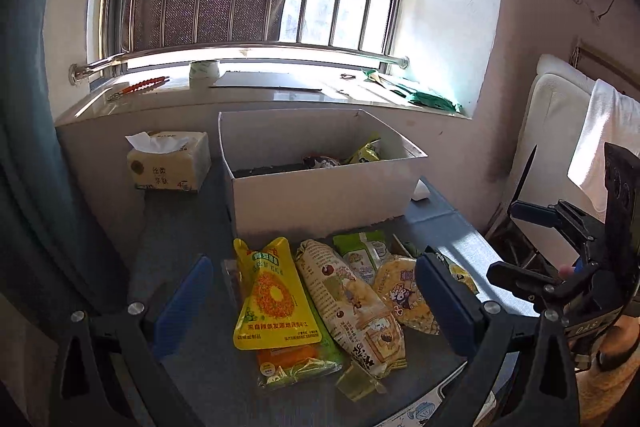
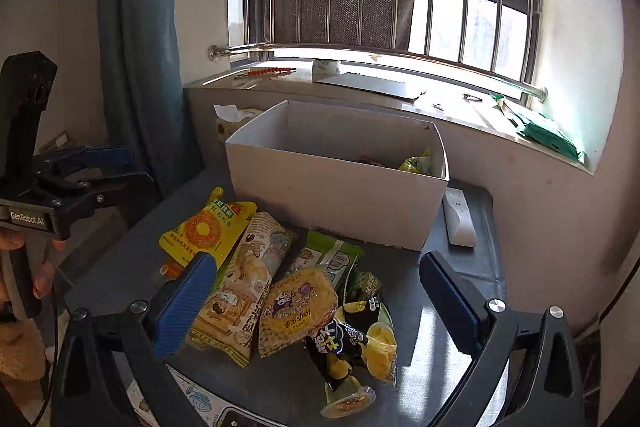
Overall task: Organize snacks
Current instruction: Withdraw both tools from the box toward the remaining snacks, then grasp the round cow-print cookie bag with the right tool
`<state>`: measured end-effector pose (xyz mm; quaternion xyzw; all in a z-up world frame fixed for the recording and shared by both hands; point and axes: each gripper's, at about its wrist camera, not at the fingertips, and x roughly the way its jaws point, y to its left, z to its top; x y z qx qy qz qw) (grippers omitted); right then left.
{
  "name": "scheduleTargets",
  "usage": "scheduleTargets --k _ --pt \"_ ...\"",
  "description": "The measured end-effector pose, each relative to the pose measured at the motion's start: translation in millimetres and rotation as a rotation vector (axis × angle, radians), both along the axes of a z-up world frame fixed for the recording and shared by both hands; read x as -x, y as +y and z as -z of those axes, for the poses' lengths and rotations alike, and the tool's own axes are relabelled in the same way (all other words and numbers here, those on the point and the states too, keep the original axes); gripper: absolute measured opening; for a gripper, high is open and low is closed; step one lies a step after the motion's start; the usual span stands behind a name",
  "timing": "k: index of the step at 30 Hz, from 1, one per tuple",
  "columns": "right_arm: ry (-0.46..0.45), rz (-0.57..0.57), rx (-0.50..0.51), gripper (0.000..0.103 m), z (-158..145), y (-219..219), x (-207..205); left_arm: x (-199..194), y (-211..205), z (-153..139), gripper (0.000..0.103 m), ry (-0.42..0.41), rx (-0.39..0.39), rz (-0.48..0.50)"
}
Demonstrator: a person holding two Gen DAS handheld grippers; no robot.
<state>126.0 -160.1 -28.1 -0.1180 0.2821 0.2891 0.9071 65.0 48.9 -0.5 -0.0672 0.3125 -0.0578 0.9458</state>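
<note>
Hovering with both my left gripper and right gripper spread wide and empty, I faced loose crinkly foil snack packets beneath, white cardboard box just beyond for sorting.

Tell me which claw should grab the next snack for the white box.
Probably the right claw: it is open, with the yellow cracker pack centred between its fingers. The left claw, also open, frames the yellow pouch, so either could work toward the white box.
</note>
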Motion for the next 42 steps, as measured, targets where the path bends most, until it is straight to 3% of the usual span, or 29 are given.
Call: scheduleTargets --k 5,9,15,19,30,35,42 --pt "0.048 0.021 0.017 0.103 35.4 -16.3 25.2 24.0 -9.3 34.4 0.103 0.056 0.065 -0.005" --pt "0.116 0.031 0.019 0.103 57.4 -24.7 30.3 38.4 -12.3 46.7 0.103 0.049 0.096 -0.007" --pt "0.044 0.041 0.14 0.103 66.4 -14.5 30.7 45.4 -14.5 52.9 0.103 0.05 0.1 -0.014" --pt "-0.004 -0.022 0.207 0.103 67.1 1.9 24.6 44.5 -11.2 53.3 0.103 0.056 0.108 -0.021" --pt "-0.096 -0.22 0.53 0.103 89.6 70.4 -14.6 42.9 -4.1 58.1 0.103 0.071 0.114 -0.027" --pt "-0.02 -0.266 0.546 0.103 91.2 81.5 -41.5 42.7 0.0 60.7 0.103 0.077 0.114 -0.033" --pt "-0.02 -0.312 0.591 0.103 90.1 73.3 -48.3 44.1 12.0 65.5 0.103 0.083 0.148 -0.063"
